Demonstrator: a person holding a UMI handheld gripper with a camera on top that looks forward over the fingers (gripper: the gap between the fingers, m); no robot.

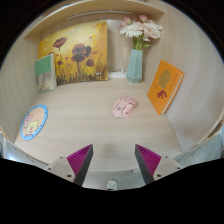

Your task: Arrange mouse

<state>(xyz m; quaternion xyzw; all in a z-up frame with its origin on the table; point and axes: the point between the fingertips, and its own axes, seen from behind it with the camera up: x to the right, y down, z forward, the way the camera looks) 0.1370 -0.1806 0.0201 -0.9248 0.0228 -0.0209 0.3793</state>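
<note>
The gripper (113,160) is wide open and holds nothing — the pink mouse (125,105) lies well beyond its 2 fingers on the table (85,120).

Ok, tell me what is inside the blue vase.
The vase holds flowers, pale pink and white, rising above its rim. Their stems inside, and any water, cannot be seen. The tool is open, well short of it, with the mouse in between.
</note>
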